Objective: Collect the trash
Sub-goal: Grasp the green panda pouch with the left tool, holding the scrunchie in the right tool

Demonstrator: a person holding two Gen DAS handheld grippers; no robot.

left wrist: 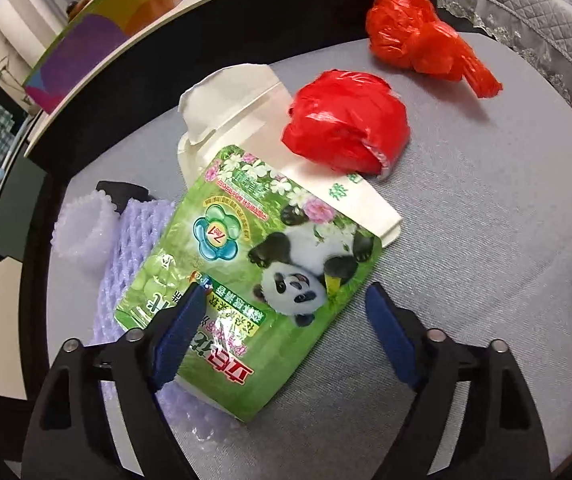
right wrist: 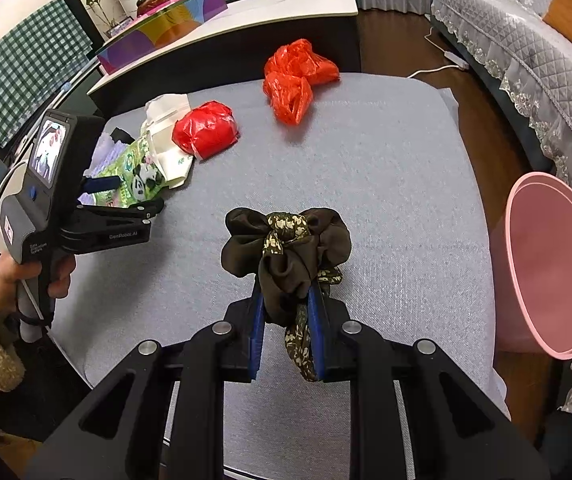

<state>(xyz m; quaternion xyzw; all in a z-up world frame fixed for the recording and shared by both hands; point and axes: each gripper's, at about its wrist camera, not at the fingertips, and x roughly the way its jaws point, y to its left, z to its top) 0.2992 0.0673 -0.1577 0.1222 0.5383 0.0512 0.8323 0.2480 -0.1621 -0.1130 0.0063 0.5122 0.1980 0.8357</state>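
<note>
My left gripper (left wrist: 286, 300) is open, its jaws on either side of a green panda-print pouch (left wrist: 253, 264) that lies on the grey cushion (left wrist: 486, 260). The pouch rests on a white paper bag (left wrist: 237, 112) and lilac foam netting (left wrist: 133, 236). A red plastic ball (left wrist: 346, 120) touches the paper bag; a crumpled red bag (left wrist: 422, 36) lies farther back. My right gripper (right wrist: 286, 288) is shut on a dark brown floral cloth bundle (right wrist: 286, 248), held above the cushion (right wrist: 366, 160). The left gripper (right wrist: 117, 196) shows at the left in the right wrist view.
A pink bin (right wrist: 554, 264) stands open at the cushion's right edge. A white-topped low table (right wrist: 245, 12) with colourful boxes lies behind the cushion. A grey quilted sofa (right wrist: 526, 40) runs along the right. Wooden floor lies between them.
</note>
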